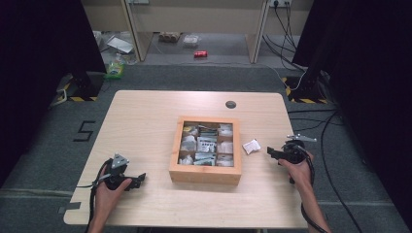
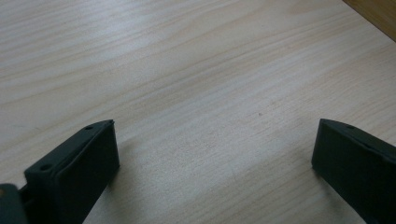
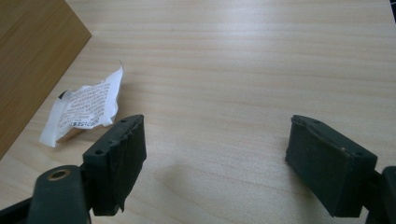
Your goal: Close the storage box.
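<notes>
From above: one wooden box (image 1: 205, 150), one white packet (image 1: 251, 146) on the table (image 1: 145, 121) just right of it, two grippers (image 1: 140, 179) (image 1: 270, 152). Left gripper view: jaws wide, empty. Right gripper view: jaws wide, crumpled printed packet (image 3: 84, 108) lying beside them.

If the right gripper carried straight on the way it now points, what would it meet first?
Probably the white packet lying just ahead of the open right gripper, then the wooden box behind it; the depth is hard to judge.

We hold our left gripper (image 1: 142, 177) low at the near left, jaws spread wide with nothing between them. Our right gripper (image 1: 269, 151) sits at the far right, its jaws likewise wide apart and empty, forearms angled inward.
</notes>
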Available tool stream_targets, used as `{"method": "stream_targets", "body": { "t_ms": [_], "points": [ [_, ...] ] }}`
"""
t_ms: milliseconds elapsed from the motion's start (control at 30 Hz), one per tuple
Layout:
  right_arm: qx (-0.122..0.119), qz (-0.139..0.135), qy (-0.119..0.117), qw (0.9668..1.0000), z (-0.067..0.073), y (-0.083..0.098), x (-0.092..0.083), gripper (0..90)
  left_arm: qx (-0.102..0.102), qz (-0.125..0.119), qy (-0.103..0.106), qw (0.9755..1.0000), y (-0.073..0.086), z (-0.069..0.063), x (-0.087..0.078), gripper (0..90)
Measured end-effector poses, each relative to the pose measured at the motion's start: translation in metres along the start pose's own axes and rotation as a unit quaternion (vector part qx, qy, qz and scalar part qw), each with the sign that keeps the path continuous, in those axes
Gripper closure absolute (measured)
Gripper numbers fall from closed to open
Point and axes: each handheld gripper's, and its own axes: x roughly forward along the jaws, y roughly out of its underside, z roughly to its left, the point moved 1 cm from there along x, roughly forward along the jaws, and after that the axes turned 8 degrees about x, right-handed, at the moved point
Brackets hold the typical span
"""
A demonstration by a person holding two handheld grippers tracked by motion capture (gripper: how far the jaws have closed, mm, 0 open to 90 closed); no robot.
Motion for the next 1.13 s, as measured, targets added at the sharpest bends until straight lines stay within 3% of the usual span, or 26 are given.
{"method": "stream_targets", "body": {
  "t_ms": [400,600,1133],
  "points": [
    [-0.05,0.002,0.022,0.9985,0.0036,0.0038,0.0034,15.1,0.0,0.0,0.0,1.0,0.0,-0.0001,0.0,0.0],
    [-0.087,0.001,0.035,0.9956,0.0058,0.0063,0.0063,12.8,0.0,0.0,0.0,1.0,0.0,-0.0001,0.0,0.0],
    [-0.094,0.005,0.038,0.9948,0.0071,0.0065,0.007,11.8,0.0,0.0,-0.001,1.0,0.0001,-0.0002,-0.0001,0.0]
  ]
}}
